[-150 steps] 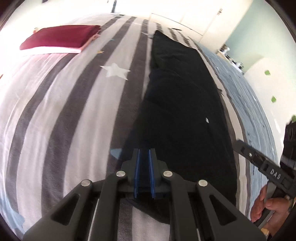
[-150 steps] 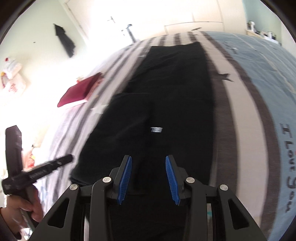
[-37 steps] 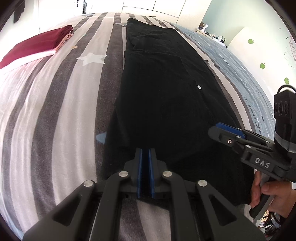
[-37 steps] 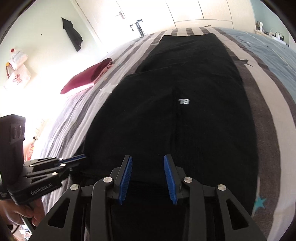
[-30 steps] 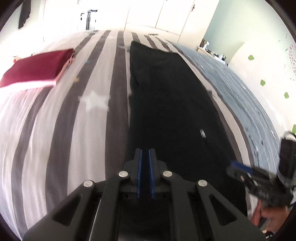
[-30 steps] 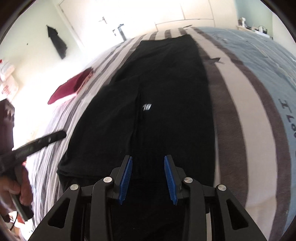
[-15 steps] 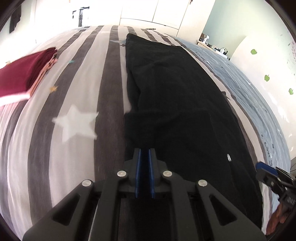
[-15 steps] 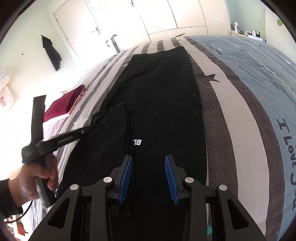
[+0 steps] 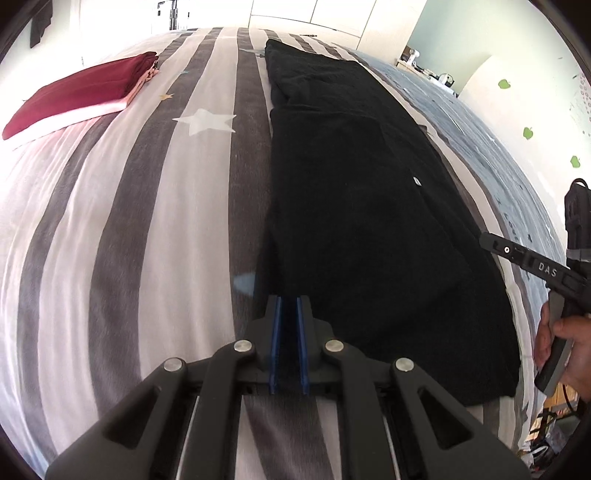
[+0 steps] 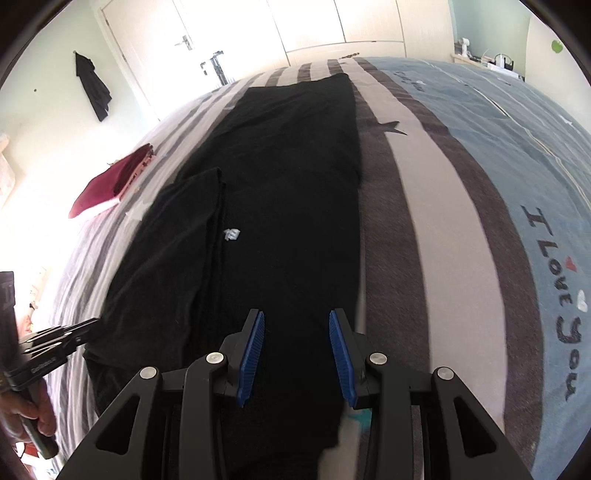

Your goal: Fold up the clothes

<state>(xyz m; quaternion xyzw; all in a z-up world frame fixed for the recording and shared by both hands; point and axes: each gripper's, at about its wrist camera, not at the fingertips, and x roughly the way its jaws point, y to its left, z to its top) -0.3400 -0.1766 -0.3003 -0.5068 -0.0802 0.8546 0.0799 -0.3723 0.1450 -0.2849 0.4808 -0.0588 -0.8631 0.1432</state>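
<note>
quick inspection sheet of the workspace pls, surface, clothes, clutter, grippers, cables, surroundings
surface: grey-and-white striped bedspread with stars, blue part on the right.
job's things: long black garment laid flat along the bed, small white label showing.
clutter: folded maroon cloth on a pink one, apart from the black garment.
grippers: left gripper shut on the black garment's near edge; right gripper open above it.
cables: nothing seen on the bed.
surroundings: white closet doors, dark coat on wall.

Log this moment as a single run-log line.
step: folding black garment on striped bed | left gripper: shut on near edge | right gripper: open above garment | folded maroon clothes: set aside
</note>
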